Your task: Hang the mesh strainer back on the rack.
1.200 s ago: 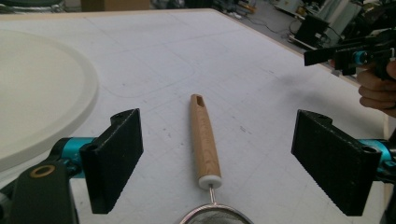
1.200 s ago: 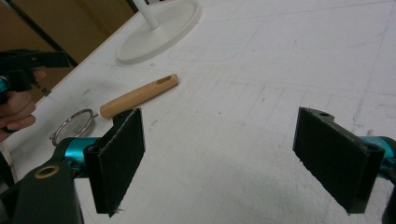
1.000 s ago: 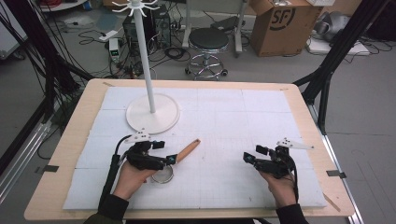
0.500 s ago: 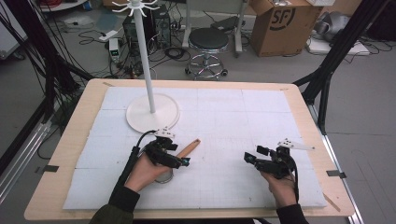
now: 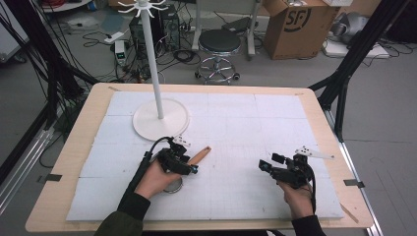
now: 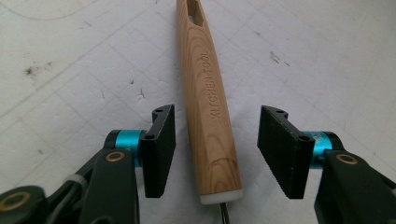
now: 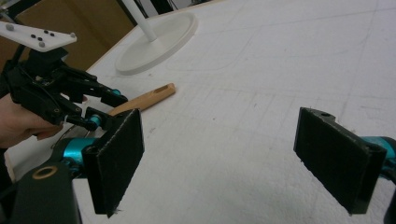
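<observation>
— Where's my left gripper (image 6: pixel 212 154) right now?

— I have it low over the wooden handle (image 6: pixel 205 98) of the kitchen tool, jaws just closing in from either side. The handle lies between the pads, but there is still a gap on both sides — nothing is clamped yet, so I call it released.

— And the tool itself?

— It lies flat on the white mat (image 5: pixel 255 123), toward the counter's (image 5: pixel 74 147) near edge and left of the middle, the slotted end of the handle pointing away from my left hand (image 5: pixel 155 179). Its metal ring end (image 5: pixel 173 186) peeks out under that hand.

— What's around it?

— The white stand (image 5: pixel 160 118) sits just beyond, toward the far-left corner.

— The right side?

— My right gripper (image 7: pixel 219 158) hovers near the counter's near-right corner, jaws wide apart and holding nothing, well apart from the tool.
</observation>
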The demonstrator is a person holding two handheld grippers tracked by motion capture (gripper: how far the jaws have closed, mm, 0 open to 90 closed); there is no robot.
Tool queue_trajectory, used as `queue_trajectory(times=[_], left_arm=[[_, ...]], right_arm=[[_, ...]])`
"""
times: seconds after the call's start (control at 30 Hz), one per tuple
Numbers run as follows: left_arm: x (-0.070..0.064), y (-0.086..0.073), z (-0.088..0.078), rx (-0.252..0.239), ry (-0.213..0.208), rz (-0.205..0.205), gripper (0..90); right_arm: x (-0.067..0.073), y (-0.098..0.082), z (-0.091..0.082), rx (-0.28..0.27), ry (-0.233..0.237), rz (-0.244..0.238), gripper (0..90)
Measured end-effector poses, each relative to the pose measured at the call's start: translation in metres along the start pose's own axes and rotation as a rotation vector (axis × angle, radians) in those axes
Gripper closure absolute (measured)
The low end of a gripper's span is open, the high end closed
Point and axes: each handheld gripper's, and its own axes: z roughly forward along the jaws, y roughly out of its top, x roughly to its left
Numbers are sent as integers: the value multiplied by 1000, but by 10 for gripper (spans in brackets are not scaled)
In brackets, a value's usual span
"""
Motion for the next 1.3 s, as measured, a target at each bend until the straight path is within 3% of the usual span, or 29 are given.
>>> queue_trajectory(times=[0.17,0.4,0.57,0.73,0.87,1.0,1.2,1.3], left_arm=[[-5,2,2,27,33,39,519],[-4,3,2,35,62,24,636],[-14,16,5,140,132,89,639],[-16,23,8,196,143,89,647],[-12,28,10,226,119,71,649],[-19,31,13,255,165,94,648],[-21,30,13,249,176,98,648],[-15,34,14,272,142,78,650]], right_arm=[[-3,-1,0,-7,2,12,151],[-4,-2,0,-1,11,41,151],[-5,-2,-1,-1,9,43,151],[-5,-2,-2,-5,9,45,151],[-5,-1,-1,-6,10,42,151],[-3,0,-1,-9,11,45,151],[-1,-1,2,-2,14,43,151],[0,-1,3,0,13,42,151]])
